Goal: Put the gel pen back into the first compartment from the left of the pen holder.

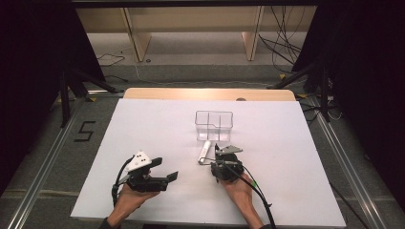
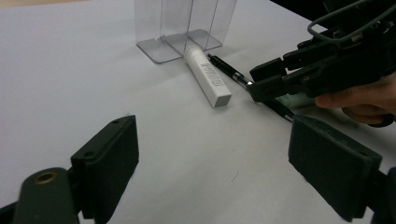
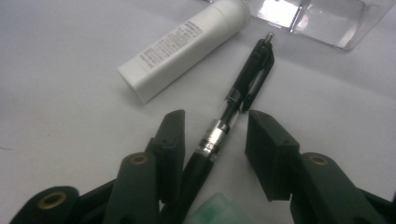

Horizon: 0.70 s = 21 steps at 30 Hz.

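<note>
Between the right gripper's (image 3: 212,135) partly spread jaws, a black pen with a silver band (image 3: 233,107) is lying untouched on the tabletop (image 3: 60,116). Just beside it is sitting a white cylindrical tube (image 3: 184,46). The left gripper (image 2: 212,163) is hovering wide open, holding nothing.

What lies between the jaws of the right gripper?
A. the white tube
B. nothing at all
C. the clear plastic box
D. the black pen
D: in the right gripper view the black pen runs up between the two jaws of the right gripper, which do not yet press on it, while the white tube lies off to one side and the clear box stands beyond.
</note>
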{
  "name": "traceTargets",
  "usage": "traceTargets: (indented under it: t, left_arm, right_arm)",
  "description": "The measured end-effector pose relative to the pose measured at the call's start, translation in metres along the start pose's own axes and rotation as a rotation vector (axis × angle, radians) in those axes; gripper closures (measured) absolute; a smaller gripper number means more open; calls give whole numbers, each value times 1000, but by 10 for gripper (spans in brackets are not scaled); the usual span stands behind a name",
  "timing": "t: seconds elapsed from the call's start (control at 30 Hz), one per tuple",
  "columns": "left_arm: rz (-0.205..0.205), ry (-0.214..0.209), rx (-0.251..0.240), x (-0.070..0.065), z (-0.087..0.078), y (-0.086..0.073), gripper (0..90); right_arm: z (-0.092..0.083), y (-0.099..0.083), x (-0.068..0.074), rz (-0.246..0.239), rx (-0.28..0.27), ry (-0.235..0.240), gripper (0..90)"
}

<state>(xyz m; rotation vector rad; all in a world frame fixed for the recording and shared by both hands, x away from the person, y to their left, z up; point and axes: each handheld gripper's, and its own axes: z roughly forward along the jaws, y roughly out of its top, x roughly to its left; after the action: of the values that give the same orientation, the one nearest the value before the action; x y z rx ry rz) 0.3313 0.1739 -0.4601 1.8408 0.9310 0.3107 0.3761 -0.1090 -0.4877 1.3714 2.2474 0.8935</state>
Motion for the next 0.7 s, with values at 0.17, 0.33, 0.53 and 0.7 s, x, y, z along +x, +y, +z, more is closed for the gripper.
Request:
traceTargets:
  t: [0.17,0.33,0.53,0.7]
  left_arm:
    - [3,-2,4,0,0,0,160]
    - [3,-2,5,-1,1,0,160]
    - [4,-2,6,-1,1,0,160]
    - [7,-2,8,-2,1,0,160]
  right_arm:
    - [1,1,-1,5,3,1,633]
    - [1,2,0,8,6,-6,652]
    - [2,2,2,9,7,-23,692]
    - [2,2,2,69,1,-30,713]
